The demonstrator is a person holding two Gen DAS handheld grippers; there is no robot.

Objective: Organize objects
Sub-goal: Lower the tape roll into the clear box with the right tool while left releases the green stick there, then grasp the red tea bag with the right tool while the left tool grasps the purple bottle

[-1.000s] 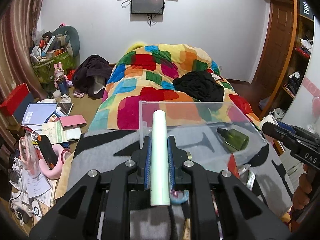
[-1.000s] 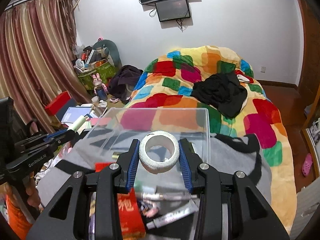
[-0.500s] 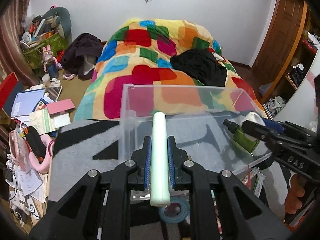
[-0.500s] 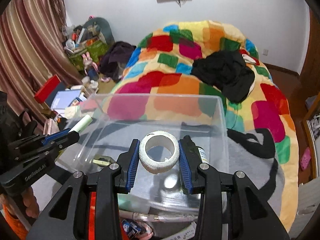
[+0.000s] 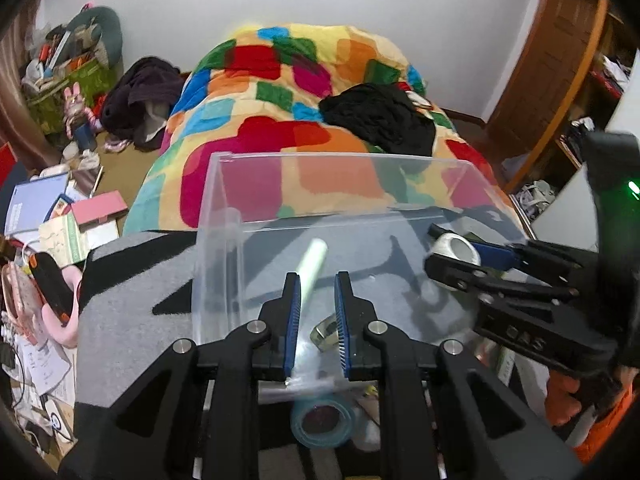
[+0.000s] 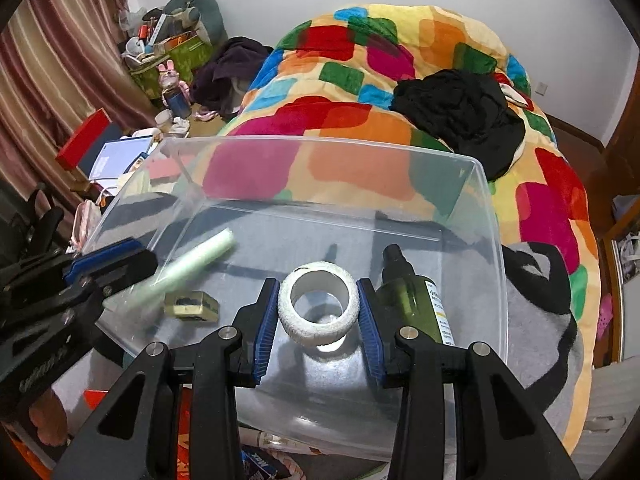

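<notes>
Left gripper jaws parted, pale green tube loose in clear plastic bin, right gripper clamping white tape roll over bin

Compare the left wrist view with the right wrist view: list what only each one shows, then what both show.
Only the left wrist view: a teal tape roll below the left gripper, whose jaws stand open.

Only the right wrist view: a dark green bottle lying in the bin, and a red box by the curtain.

Both: the clear bin, the pale green tube, the white ring clamped in the right gripper, and the quilt.
</notes>
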